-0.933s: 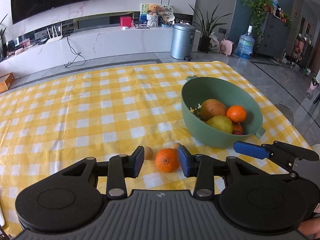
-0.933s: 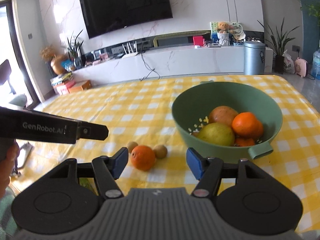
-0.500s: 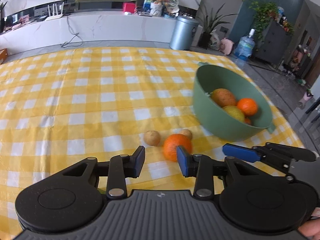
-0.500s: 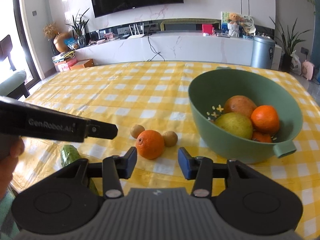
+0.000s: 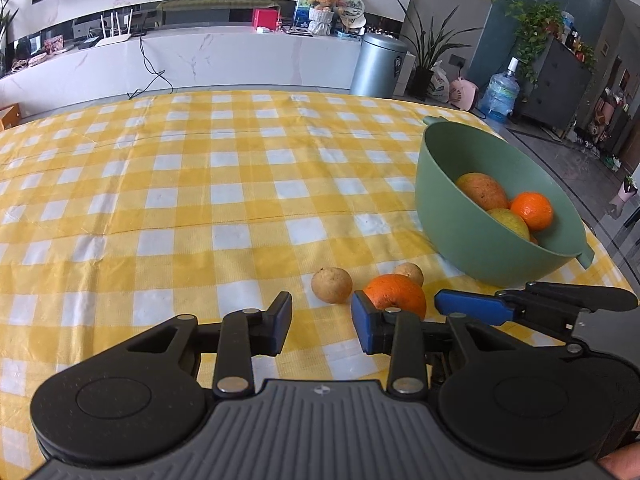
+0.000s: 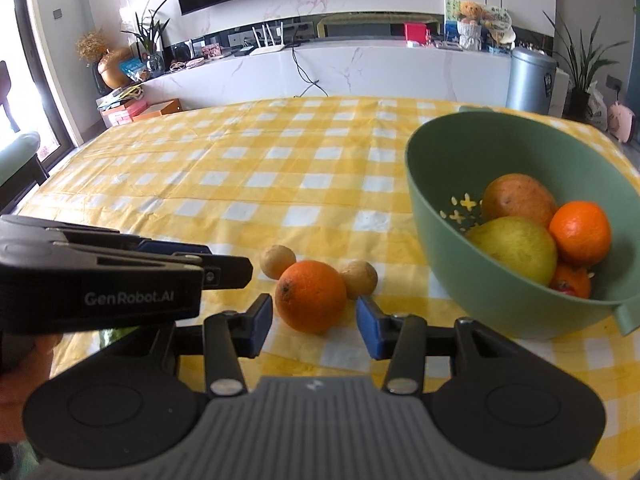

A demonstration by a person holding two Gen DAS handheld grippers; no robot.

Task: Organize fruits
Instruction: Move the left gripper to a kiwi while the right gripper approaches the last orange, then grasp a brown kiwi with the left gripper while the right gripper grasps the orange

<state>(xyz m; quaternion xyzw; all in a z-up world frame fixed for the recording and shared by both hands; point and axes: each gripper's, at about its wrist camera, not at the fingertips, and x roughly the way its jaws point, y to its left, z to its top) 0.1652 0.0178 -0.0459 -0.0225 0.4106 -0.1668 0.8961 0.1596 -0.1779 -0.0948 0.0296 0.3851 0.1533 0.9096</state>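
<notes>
Nearest to us, the right gripper (image 6: 316, 326) has its jaws parted and nothing clamped; the loose orange (image 6: 311, 297) lies on the checked tablecloth (image 6: 240, 168) just ahead of the gap, and neither pad touches it. The left gripper (image 5: 322, 328) is closing, with only cloth between its fingers; the orange sits just beyond its right fingertip. Two small tan fruits (image 6: 277, 261) flank the orange, one on each side and slightly behind it; we cannot tell whether they touch it.

Farther right stands the green bowl (image 6: 480, 292), which already holds a brown-skinned fruit (image 6: 518, 200), a yellow-green fruit (image 6: 514, 248), an orange and what appears to be a further reddish piece, largely hidden.

We judge the task partly complete: four pieces are binned, and three remain on the cloth.
</notes>
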